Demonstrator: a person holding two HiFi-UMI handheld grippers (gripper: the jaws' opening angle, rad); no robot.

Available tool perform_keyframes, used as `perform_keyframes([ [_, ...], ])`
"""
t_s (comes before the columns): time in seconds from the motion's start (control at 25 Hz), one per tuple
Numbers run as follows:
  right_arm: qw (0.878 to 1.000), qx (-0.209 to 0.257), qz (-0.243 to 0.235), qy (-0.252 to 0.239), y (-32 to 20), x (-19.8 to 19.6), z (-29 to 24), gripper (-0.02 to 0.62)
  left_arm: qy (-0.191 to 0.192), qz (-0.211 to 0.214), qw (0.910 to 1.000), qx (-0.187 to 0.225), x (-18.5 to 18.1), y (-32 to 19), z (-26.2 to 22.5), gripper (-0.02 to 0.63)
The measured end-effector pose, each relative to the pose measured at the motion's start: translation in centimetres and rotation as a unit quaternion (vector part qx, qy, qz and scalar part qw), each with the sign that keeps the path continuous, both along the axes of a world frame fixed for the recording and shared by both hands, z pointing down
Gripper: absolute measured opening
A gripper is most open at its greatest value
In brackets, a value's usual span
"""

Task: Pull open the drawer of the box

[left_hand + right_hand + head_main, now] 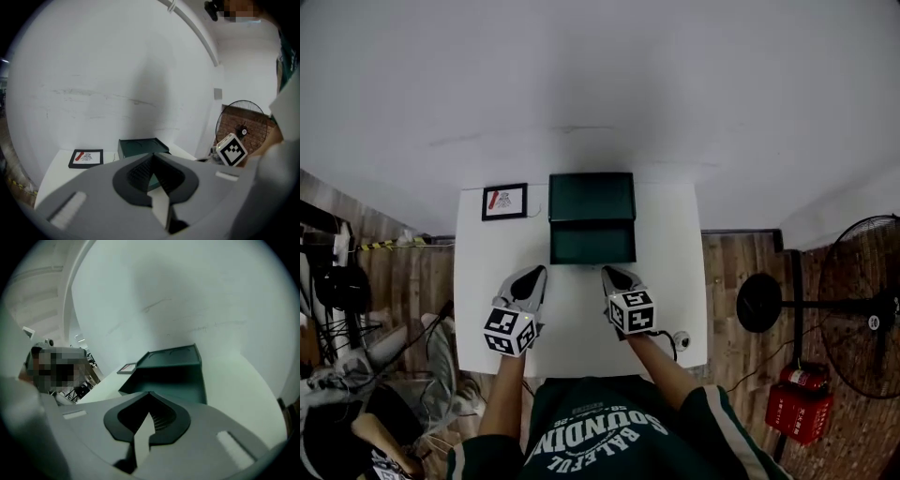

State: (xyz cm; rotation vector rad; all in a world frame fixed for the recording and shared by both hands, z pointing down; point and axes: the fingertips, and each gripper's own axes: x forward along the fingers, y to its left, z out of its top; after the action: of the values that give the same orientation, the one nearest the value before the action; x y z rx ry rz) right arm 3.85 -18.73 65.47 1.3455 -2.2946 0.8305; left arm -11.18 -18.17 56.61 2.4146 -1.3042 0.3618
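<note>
A dark green box (pixel 592 197) stands at the far middle of the white table (pixel 478 281). Its drawer (pixel 592 244) is pulled out toward me, and its inside shows. My left gripper (pixel 536 272) rests in front of the drawer's left corner, jaws shut with nothing between them. My right gripper (pixel 607 272) sits just in front of the drawer's right part, also shut and empty. The left gripper view shows the box (pixel 140 146) beyond the closed tips (pixel 152 155). In the right gripper view the drawer (pixel 173 380) lies just past the closed tips (pixel 150 393).
A small black-framed picture (pixel 504 201) lies left of the box. A small round object (pixel 681 339) with a cable sits near the table's right front corner. On the wooden floor to the right are a standing fan (pixel 862 305) and a red case (pixel 797 408).
</note>
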Motion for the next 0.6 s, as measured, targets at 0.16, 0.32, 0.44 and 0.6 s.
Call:
perform_keyframes([
  [0.16, 0.997, 0.081, -0.008, 0.015, -1.5, 1.2, -5.5, 0.002, -0.002, -0.003, 0.9997, 0.024, 0.3, -0.6, -2.0, 0.046],
  [0.32, 0.989, 0.149, -0.010, 0.016, -2.5, 2.3, -10.6, 0.002, 0.000, -0.003, 0.9989, 0.046, 0.8, -1.0, -3.7, 0.046],
  [0.44, 0.983, 0.185, -0.008, 0.011, -2.7, 3.3, -13.7, 0.002, 0.001, -0.005, 0.9983, 0.058, 1.2, -1.1, -4.8, 0.046],
  [0.6, 0.976, 0.217, -0.005, 0.008, -2.7, 4.2, -16.6, 0.002, 0.004, -0.006, 0.9974, 0.072, 1.8, -1.2, -6.1, 0.046],
])
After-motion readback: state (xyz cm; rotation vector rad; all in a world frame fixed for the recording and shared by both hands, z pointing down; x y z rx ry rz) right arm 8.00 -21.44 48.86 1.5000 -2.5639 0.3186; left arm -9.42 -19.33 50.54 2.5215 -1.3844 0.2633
